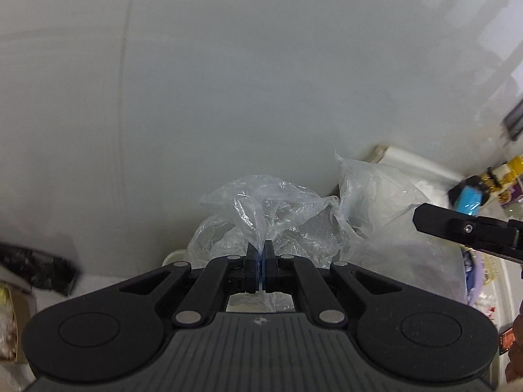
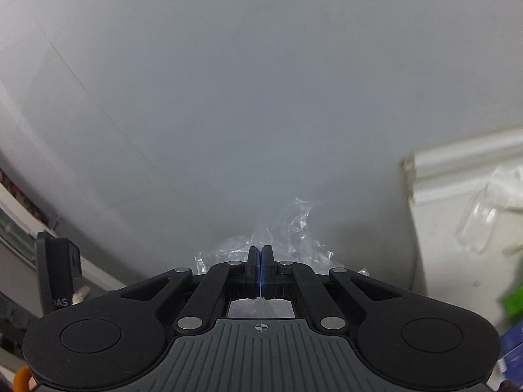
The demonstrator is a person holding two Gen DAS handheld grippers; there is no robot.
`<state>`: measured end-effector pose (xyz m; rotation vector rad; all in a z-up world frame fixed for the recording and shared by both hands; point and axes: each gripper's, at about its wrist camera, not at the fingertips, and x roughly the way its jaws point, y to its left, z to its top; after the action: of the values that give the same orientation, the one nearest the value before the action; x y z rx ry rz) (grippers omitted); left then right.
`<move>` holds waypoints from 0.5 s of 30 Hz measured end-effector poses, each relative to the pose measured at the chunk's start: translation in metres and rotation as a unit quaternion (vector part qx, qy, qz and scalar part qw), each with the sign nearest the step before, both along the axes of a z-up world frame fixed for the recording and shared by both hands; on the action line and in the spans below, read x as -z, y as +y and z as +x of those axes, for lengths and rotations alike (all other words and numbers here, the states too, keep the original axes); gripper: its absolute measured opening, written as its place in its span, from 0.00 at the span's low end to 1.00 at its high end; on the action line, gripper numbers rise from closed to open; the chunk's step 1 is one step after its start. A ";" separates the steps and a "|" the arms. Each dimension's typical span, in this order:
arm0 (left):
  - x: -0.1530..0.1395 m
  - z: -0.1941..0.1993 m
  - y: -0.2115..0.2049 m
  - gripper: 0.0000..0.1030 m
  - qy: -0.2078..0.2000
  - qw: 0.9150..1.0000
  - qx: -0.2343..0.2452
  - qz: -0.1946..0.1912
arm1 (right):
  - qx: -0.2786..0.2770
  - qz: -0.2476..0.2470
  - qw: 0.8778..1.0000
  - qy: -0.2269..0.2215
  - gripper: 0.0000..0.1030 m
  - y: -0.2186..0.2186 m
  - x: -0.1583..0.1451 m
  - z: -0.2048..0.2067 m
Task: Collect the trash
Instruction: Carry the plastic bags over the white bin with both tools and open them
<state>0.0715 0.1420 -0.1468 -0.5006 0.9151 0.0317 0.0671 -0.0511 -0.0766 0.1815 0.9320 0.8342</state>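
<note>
Pinching the bag (image 1: 261,219) with my left gripper (image 1: 260,254), I am gripping another fold of film with my right gripper (image 2: 260,254), both clamped tight; it is bunching just ahead of each, likely to keep its mouth gathered for trash.

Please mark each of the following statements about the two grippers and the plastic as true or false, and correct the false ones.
1. The left gripper is shut on the clear plastic bag. True.
2. The right gripper is wide open. False: its fingers are closed on thin clear plastic.
3. A black bag lies at the left edge of the left wrist view. True.
4. The plastic in the left gripper is opaque red. False: it is transparent and crinkled.
5. Both cameras mostly face a plain pale wall. True.
</note>
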 end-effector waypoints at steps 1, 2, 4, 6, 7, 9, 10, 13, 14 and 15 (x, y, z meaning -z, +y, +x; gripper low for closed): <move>0.008 -0.001 0.001 0.01 0.009 1.000 -0.004 -0.001 | -0.005 -0.006 1.000 0.008 0.00 0.006 0.009 0.001; 0.016 -0.001 0.002 0.01 0.019 1.000 -0.007 -0.002 | -0.010 -0.010 1.000 0.015 0.00 0.010 0.018 -0.006; 0.031 -0.001 0.004 0.01 0.037 0.999 -0.013 -0.002 | -0.017 -0.022 0.999 0.030 0.00 0.019 0.036 -0.006; 0.046 0.000 0.006 0.01 0.055 0.998 -0.017 -0.005 | -0.022 -0.030 0.998 0.046 0.00 0.027 0.054 -0.005; 0.053 0.003 0.004 0.01 0.064 0.998 -0.019 -0.005 | -0.022 -0.032 0.998 0.056 0.00 0.024 0.064 -0.005; 0.068 0.005 -0.004 0.01 0.082 0.996 -0.021 -0.004 | -0.022 -0.037 0.996 0.076 0.00 0.029 0.083 -0.001; 0.076 0.007 -0.005 0.01 0.091 0.996 -0.022 -0.003 | -0.022 -0.040 0.995 0.084 0.00 0.031 0.093 0.001; 0.098 0.005 -0.001 0.01 0.120 0.993 -0.021 0.002 | -0.016 -0.053 0.992 0.113 0.00 0.037 0.123 0.009; 0.106 0.005 -0.001 0.01 0.128 0.992 -0.022 0.005 | -0.012 -0.060 0.991 0.122 0.00 0.039 0.133 0.013; 0.113 0.007 -0.003 0.01 0.136 0.990 -0.021 0.008 | -0.006 -0.069 0.989 0.131 0.00 0.041 0.144 0.016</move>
<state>0.0788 0.1388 -0.2602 -0.5078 1.1694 0.1483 0.0834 -0.0104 -0.2208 0.1680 1.2340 0.7652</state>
